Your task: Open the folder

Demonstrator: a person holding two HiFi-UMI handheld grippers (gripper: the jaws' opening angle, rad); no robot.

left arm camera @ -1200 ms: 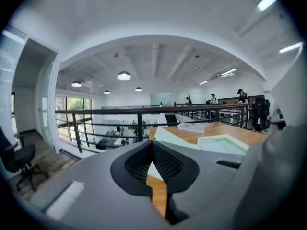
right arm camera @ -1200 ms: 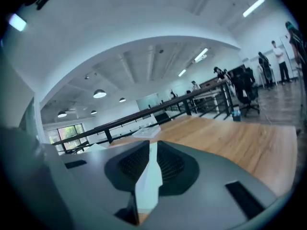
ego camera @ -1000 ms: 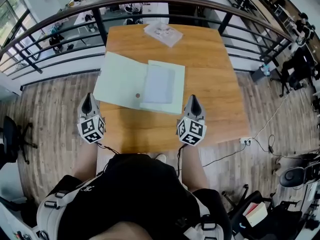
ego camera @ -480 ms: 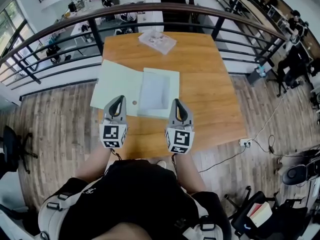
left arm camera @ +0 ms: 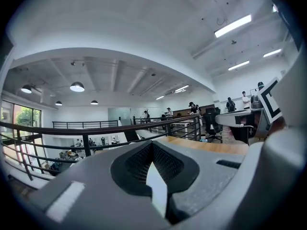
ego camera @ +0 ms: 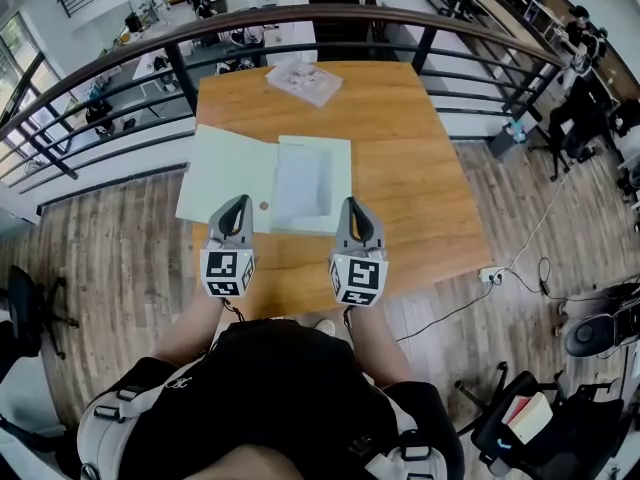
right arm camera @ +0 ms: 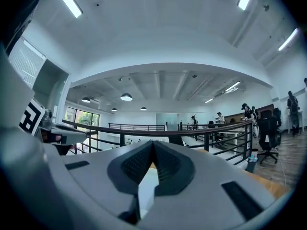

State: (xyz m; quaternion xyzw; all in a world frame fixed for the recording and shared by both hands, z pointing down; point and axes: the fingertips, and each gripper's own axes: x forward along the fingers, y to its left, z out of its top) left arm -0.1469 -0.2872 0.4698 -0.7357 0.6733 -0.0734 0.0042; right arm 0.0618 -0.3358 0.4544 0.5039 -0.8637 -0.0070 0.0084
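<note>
So the pale green paper folder lies flat and spread open, centre-left of frame on the wooden table, with white sheets showing on its right half. Looks done to me. The left gripper and right gripper hover at its near edge, jaws pressed together on nothing, probably just parked out of the way.

The folder lies open on the counter's left half, its left leaf past the counter's left edge; a packet lies behind it, at the far edge; a railing runs behind the counter; left tongs and right tongs sit side by side at the folder's near edge.
</note>
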